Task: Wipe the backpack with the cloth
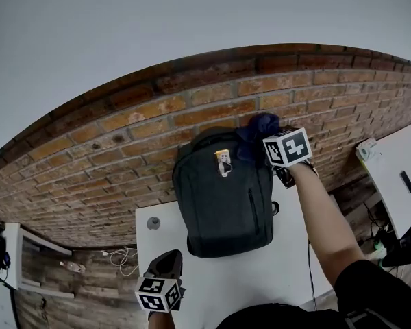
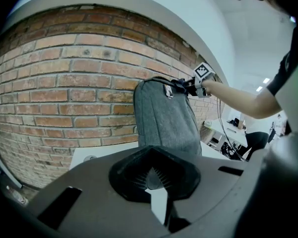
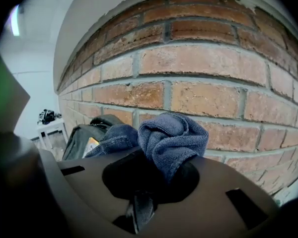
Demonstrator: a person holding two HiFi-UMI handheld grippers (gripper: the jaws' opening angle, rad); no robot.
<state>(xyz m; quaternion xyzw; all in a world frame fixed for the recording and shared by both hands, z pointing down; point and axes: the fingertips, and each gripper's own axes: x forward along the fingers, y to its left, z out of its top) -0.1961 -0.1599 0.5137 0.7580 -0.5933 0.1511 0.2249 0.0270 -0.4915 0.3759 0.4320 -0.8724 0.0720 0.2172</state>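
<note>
Where backpack (image 1: pixel 222 204) leans near wall (image 1: pixel 123 129), right gripper (image 1: pixel 259 144) clamps cloth (image 1: pixel 262 124)

There is one backpack (image 1: pixel 222 204) and one cloth (image 1: pixel 260 125). There are two grippers, the left gripper (image 1: pixel 166 260) and the right gripper (image 1: pixel 265 141), and each carries one marker cube, so two cubes in total. One small tag (image 1: pixel 223 162) shows on the backpack. I count three white tables: the main table (image 1: pixel 274 279), one right table (image 1: pixel 390 170) and one small table (image 1: pixel 17 252) at the far left. One small round object (image 1: pixel 153 223) lies on the main table. There is one brick wall (image 1: pixel 123 142).
</note>
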